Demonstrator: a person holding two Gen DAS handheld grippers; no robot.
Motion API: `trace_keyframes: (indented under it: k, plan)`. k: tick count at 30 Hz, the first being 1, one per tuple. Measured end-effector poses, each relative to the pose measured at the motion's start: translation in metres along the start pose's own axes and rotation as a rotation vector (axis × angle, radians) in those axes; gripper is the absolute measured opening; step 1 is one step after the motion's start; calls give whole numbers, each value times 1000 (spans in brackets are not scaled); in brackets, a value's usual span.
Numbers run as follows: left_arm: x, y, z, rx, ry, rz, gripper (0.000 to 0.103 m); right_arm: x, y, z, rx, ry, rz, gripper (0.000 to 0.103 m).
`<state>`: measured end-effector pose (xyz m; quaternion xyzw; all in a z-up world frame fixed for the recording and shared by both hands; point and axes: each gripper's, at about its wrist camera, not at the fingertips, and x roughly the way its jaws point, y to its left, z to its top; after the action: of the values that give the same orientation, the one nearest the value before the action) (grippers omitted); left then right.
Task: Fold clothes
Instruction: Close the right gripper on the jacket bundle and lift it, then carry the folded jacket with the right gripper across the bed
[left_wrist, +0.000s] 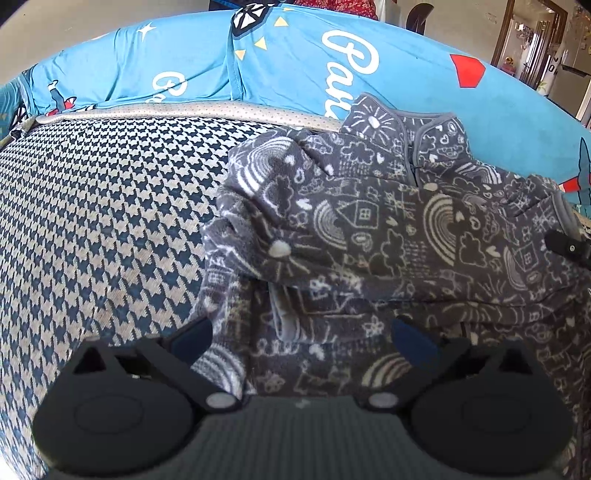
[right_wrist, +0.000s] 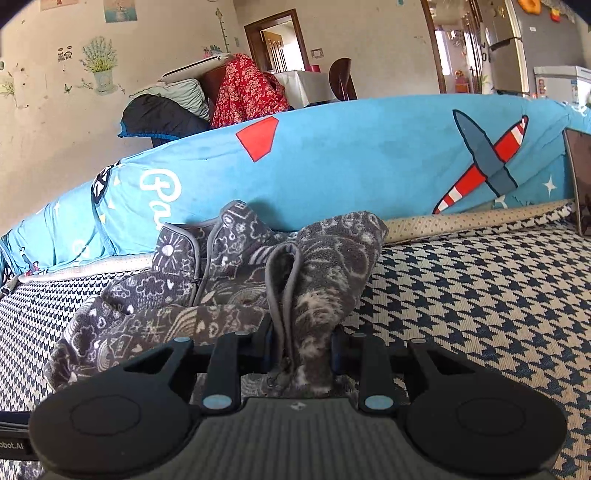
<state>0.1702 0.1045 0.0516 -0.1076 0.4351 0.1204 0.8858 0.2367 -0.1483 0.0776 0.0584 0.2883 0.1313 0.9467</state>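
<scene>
A grey fleece garment (left_wrist: 369, 229) with white doodle print lies crumpled on the houndstooth sofa seat (left_wrist: 103, 221). My left gripper (left_wrist: 301, 339) hovers over its near edge, open, with the fingers wide apart and the cloth lying loose beneath them. In the right wrist view my right gripper (right_wrist: 301, 343) is shut on a bunched sleeve end (right_wrist: 325, 266) of the same garment (right_wrist: 155, 295), which rises between the pads, its grey trim edge showing. A dark tip of the right gripper (left_wrist: 565, 247) shows at the right edge of the left wrist view.
A blue cushion (right_wrist: 369, 166) printed with planes and white lettering runs along the back of the seat. A brown box (right_wrist: 580, 184) stands at the far right. Behind are piled clothes (right_wrist: 243, 92), a doorway and a fridge (right_wrist: 506, 44).
</scene>
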Motion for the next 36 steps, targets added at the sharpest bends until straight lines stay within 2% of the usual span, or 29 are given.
trace_keyframes:
  k: [12,19,28,36]
  plan:
    - [-13,42,8,-121,-27,19,103,-9,82,1,-184,-102,7,27]
    - [-24,76,4,-158,-43,40,103,-10,141,-8,-310,-169,59,26]
    - [-35,126,2,-258,-47,90,103,22,205,-41,-454,-149,153,26]
    - [-34,138,4,-285,-39,89,103,46,237,-67,-571,-137,205,26]
